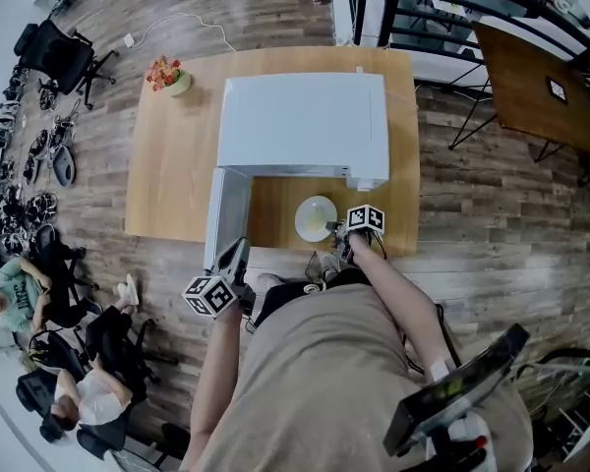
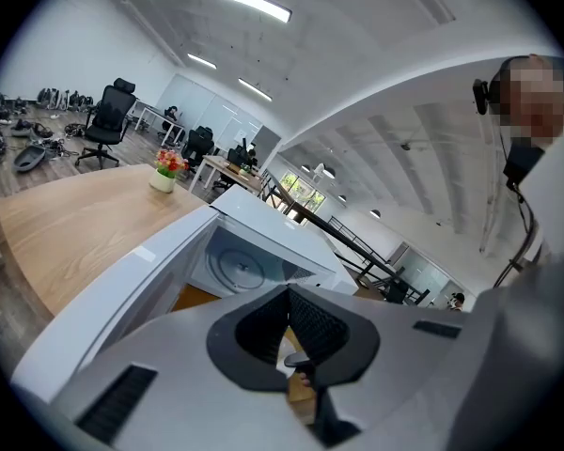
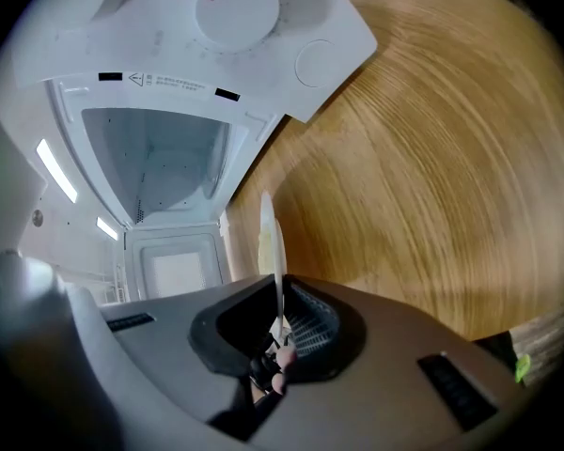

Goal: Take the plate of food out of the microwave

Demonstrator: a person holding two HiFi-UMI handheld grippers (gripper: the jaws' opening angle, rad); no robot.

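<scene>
At the table's (image 1: 177,175) front edge, plate (image 1: 316,218) outside the microwave (image 1: 303,116).
My right gripper (image 1: 340,230) clamps its rim; left gripper's (image 1: 238,256) jaws together.

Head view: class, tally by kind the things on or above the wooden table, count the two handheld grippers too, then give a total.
Microwave: 1
Plate: 1
Flower pot: 1
Gripper: 2 (left gripper, right gripper)
Total: 5
</scene>
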